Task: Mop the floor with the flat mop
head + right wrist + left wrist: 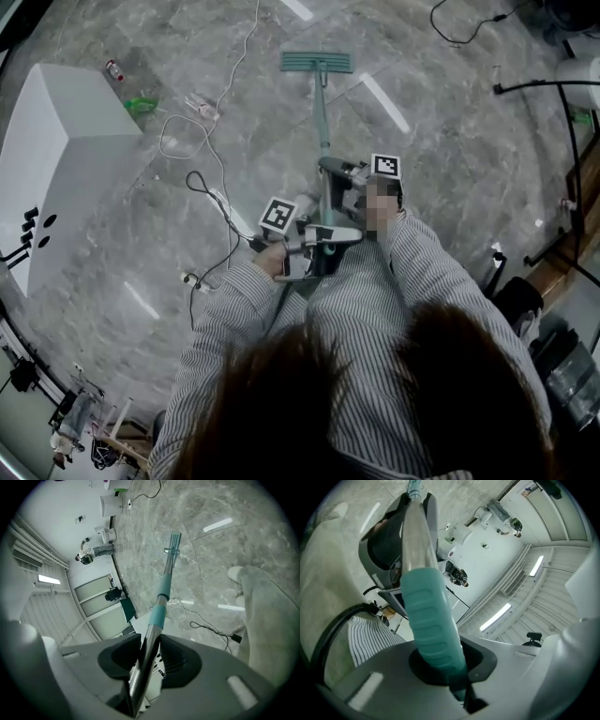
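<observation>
The left gripper (317, 240) and right gripper (343, 176) are both clamping the flat mop (317, 63) pole, its head lying on the floor (441, 141) beyond the right gripper.

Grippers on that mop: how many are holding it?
2. The left gripper clamps the teal end grip; the right gripper clamps the metal pole nearer the mop head.

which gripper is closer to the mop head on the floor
Right. The right gripper clamps the metal pole lower down, toward the mop head; the left gripper clamps the teal grip at the top end, farther back.
</observation>
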A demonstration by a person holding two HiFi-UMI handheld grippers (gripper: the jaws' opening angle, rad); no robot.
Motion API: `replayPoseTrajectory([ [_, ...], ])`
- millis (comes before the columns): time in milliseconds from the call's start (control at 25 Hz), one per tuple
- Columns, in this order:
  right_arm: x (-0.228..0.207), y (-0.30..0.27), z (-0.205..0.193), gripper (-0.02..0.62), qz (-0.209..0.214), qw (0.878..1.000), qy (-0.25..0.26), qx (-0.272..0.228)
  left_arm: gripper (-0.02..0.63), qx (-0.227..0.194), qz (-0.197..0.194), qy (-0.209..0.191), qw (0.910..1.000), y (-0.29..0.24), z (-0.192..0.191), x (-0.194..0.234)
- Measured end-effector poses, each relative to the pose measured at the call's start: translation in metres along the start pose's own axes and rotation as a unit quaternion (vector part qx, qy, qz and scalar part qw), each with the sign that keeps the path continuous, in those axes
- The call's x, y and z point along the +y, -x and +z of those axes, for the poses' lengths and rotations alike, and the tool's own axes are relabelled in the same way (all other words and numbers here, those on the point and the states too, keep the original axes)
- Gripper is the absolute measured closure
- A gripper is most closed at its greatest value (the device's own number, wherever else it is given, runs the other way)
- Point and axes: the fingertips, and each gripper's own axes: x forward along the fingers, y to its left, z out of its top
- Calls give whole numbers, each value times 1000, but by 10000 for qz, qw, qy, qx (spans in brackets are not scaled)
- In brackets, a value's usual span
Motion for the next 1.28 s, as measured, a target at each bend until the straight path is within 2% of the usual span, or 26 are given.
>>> replayPoseTrajectory([
  [160,-9,11,-9,468,-80,9999,-14,86,589,-56,8,-19,10000,-4,-11,12],
  [280,-14,18,-6,468,-108,9999,0,83,591,-228,-106,-31,9997,-10,-9,18],
  [600,-15,21,-2,468,-43,9999,-19,148,591,-377,-82,-90,9992,-16,-6,20],
  [960,-6,18,-1,468,-116,9995,57,297,586,-202,-54,-99,9997,-17,-3,12],
  [1280,26,-6,31,466,15,9998,26,177,571,-320,-184,-303,9989,-15,39,-23],
])
